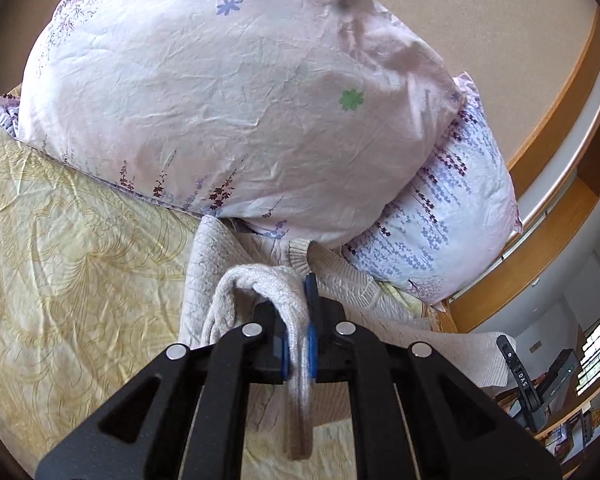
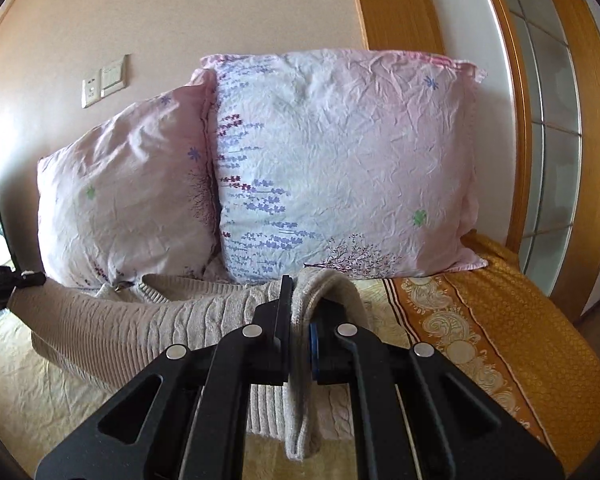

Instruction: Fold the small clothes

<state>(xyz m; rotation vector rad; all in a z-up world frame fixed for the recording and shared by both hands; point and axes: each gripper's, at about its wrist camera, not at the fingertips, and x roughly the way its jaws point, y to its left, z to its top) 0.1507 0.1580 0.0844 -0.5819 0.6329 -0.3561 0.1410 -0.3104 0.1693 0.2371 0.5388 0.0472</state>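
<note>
Hiding much of the lower frame in both wrist views, each gripper's black body blocks the cloth beneath it. In the left wrist view the left gripper (image 1: 298, 344) has its fingers pressed together on a rolled edge of a beige knit sweater (image 1: 228, 256), and the pinched fold hangs down between them, its end cut off by the gripper frame. In the right wrist view the right gripper (image 2: 300, 344) likewise pinches a fold of the sweater (image 2: 112, 320), which drapes over the right finger.

At the far left edge of the right wrist view, a dark tip meets the sweater's other end; it is too cropped to make out clearly.

The garment lies on a cream and gold patterned bedspread (image 1: 60, 260), with a darker gold border at the right of the right wrist view. Two wrinkled pink floral pillows stand at the back: a left pillow (image 2: 128, 192) and a larger right pillow (image 2: 340, 160), touching each other and leaning against a beige wall (image 2: 180, 12). A wall switch plate (image 2: 102, 80) sits upper left. A wooden framed glass panel (image 2: 552, 140) curves down the right side.

The sweater's long axis runs left to right across the right wrist view, stretched between the two grippers just in front of the pillows.
</note>
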